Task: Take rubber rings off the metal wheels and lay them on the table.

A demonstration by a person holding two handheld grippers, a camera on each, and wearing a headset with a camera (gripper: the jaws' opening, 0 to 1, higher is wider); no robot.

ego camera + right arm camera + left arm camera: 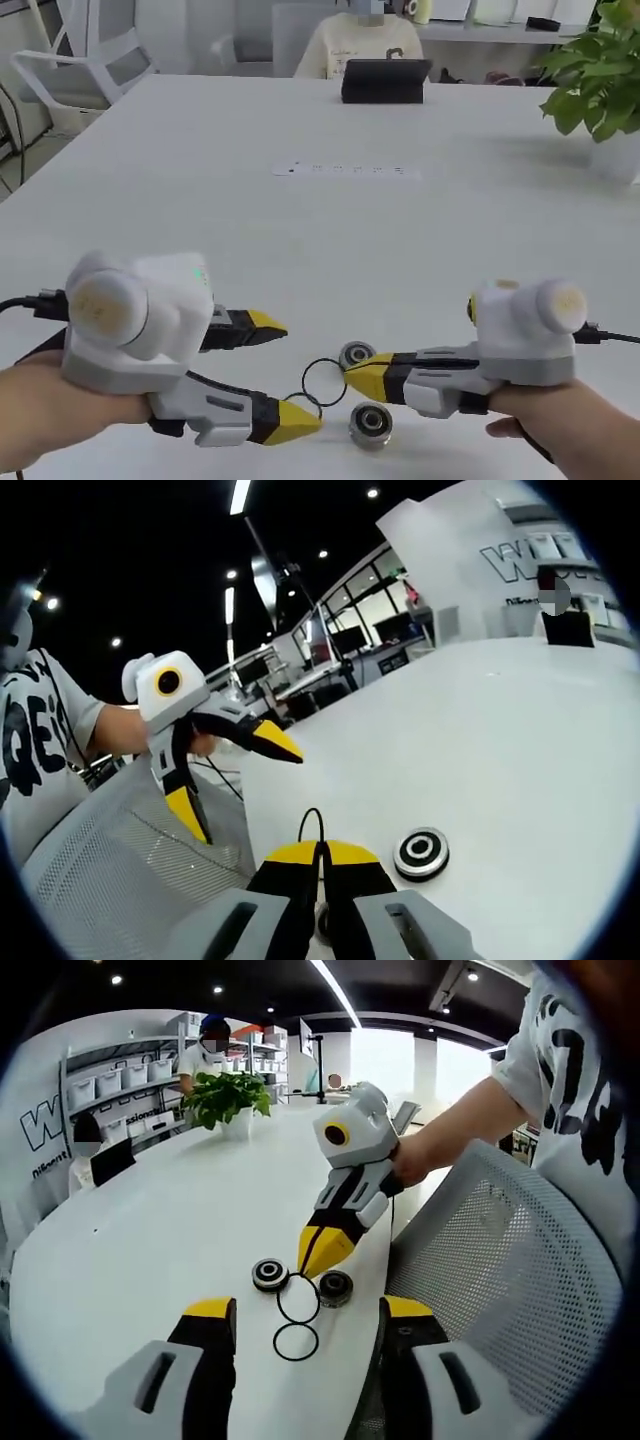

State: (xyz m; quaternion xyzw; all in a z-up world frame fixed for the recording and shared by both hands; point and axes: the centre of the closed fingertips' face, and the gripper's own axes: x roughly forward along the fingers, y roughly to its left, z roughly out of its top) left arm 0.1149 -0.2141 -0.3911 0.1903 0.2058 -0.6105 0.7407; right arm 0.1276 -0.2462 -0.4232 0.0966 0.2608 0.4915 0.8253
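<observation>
Two metal wheels lie on the white table, one just beyond my right gripper's tip and one nearer me. My right gripper is shut on a thin black rubber ring, which loops out from its closed jaws. A second ring lies flat on the table close to the first. My left gripper stands open, its jaws spread on either side of the rings with nothing between them. The right gripper view also has a wheel and the open left gripper.
A black tablet stands at the far end, where a person sits. A potted plant is at the far right, and a white paper strip lies mid-table. A mesh chair is by the near edge.
</observation>
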